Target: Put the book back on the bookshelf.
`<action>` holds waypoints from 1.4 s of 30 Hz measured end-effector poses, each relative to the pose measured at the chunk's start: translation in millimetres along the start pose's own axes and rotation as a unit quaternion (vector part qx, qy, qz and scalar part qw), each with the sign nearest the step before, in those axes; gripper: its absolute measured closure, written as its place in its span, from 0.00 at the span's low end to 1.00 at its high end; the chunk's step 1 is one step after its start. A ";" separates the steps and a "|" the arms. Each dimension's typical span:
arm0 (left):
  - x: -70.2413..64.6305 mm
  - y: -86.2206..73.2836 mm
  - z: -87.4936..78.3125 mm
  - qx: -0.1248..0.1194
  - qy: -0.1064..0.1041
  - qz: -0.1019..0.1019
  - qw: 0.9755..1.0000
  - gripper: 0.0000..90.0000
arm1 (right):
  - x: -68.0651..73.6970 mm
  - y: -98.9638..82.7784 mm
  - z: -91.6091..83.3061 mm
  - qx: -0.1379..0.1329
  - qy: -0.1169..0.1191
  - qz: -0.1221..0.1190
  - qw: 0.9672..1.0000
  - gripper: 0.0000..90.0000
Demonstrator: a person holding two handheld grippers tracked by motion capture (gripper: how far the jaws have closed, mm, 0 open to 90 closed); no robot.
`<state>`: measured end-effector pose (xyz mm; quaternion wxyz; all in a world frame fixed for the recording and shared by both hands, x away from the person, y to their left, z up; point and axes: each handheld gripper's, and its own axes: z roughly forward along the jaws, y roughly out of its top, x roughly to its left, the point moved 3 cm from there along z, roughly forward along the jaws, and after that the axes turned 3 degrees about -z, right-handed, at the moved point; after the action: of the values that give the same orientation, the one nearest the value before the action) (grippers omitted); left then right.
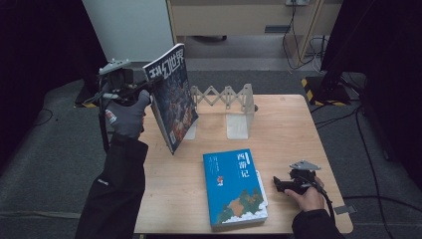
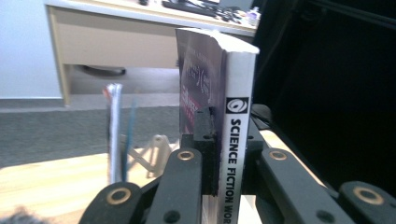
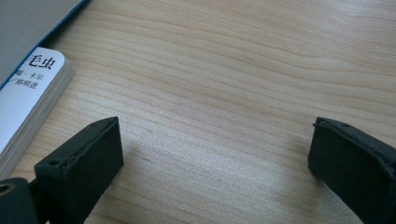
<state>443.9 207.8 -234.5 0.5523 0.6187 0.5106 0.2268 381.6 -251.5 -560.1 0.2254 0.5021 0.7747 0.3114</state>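
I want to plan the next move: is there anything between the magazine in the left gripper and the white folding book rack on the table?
Nothing visible stands in the way. The left gripper holds the magazine lifted and tilted, just left of the rack. The blue book lies flat nearer the person, away from that path.

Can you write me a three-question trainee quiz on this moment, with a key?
1. True or false: the left gripper holds the magazine clear of the table.
2. Where does the blue book lie?
A. Flat on the table, near the right gripper
B. Upright in the folding book rack
C. On the floor
3. Fill in: in the right gripper view the two jaws stand ____, with bare wood between them.

Key
1. True: the jaws clamp it by the spine and it hangs tilted above the table.
2. A
3. Apart, open
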 end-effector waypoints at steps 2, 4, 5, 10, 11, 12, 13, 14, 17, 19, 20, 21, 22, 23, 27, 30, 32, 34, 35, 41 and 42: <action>3.1 3.5 2.8 -0.004 0.014 0.002 1.000 0.92 | 0.0 0.0 0.0 0.000 0.000 0.000 1.000 0.04; 5.4 6.7 6.5 -0.009 0.028 0.005 1.000 0.91 | 0.0 0.0 0.0 0.000 0.000 0.000 1.000 0.04; 6.5 8.1 8.5 -0.012 0.034 0.006 0.999 0.92 | 0.0 0.0 0.0 0.000 0.000 0.000 1.000 0.04; 13.0 13.5 20.5 -0.021 0.054 0.002 0.998 0.91 | -0.1 0.0 0.0 0.000 0.000 -0.001 1.000 0.04; 14.1 13.3 23.2 -0.021 0.058 0.002 0.998 0.91 | -0.2 0.0 0.1 -0.001 0.000 -0.001 1.000 0.04; 15.3 12.9 25.9 -0.021 0.060 0.001 0.998 0.91 | -0.2 0.1 0.1 -0.001 0.000 -0.001 1.000 0.04; 16.5 12.5 28.5 -0.025 0.062 -0.003 0.998 0.91 | -0.2 0.1 0.1 -0.001 0.000 -0.001 1.000 0.04; 17.5 12.2 30.9 -0.026 0.064 -0.005 0.998 0.91 | -0.2 0.1 0.1 -0.001 0.000 -0.001 1.000 0.04; 19.0 11.0 39.0 -0.030 0.069 -0.008 0.997 0.91 | -0.3 0.1 0.1 -0.001 0.000 -0.002 1.000 0.04; 18.5 10.1 44.4 -0.031 0.071 -0.008 0.997 0.91 | -0.3 0.1 0.2 -0.001 0.000 -0.002 1.000 0.04; 18.3 9.7 47.2 -0.031 0.072 -0.008 0.997 0.91 | -0.3 0.1 0.2 -0.001 0.000 -0.002 1.000 0.04; 18.1 9.3 50.0 -0.030 0.072 -0.008 0.997 0.91 | -0.3 0.1 0.2 -0.001 0.000 -0.002 1.000 0.04; 17.6 8.7 52.6 -0.031 0.073 -0.008 0.997 0.91 | -0.3 0.1 0.2 -0.001 0.000 -0.001 1.000 0.04; 17.4 8.0 55.1 -0.031 0.074 -0.008 0.997 0.91 | -0.3 0.1 0.2 -0.001 0.000 -0.002 1.000 0.04; 17.3 4.4 64.9 -0.029 0.084 -0.004 0.996 0.91 | -0.2 0.1 0.2 -0.001 0.000 -0.001 1.000 0.04; 17.4 -0.3 72.8 -0.027 0.095 0.001 0.995 0.91 | -0.2 0.1 0.1 -0.001 0.001 -0.001 1.000 0.04; 18.5 -3.1 77.6 -0.024 0.102 0.003 0.994 0.91 | 0.0 0.0 0.0 0.000 0.001 0.000 1.000 0.04; 18.2 -5.6 82.0 -0.022 0.107 0.009 0.994 0.91 | 0.0 0.1 0.0 0.000 0.001 0.000 1.000 0.04; 18.2 -7.2 84.2 -0.022 0.107 0.010 0.994 0.91 | 0.0 0.1 0.1 0.000 0.002 0.000 1.000 0.04; 22.0 -17.1 93.9 -0.013 0.112 0.004 0.994 0.91 | 0.0 0.1 0.1 0.000 0.002 0.000 1.000 0.04; 22.3 -19.1 95.6 -0.011 0.113 0.005 0.994 0.91 | 0.0 0.1 0.1 0.000 0.002 0.000 1.000 0.04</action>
<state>525.8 181.8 -285.7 0.4969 0.5857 0.5638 0.3034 381.8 -251.4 -560.1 0.2239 0.5014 0.7752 0.3122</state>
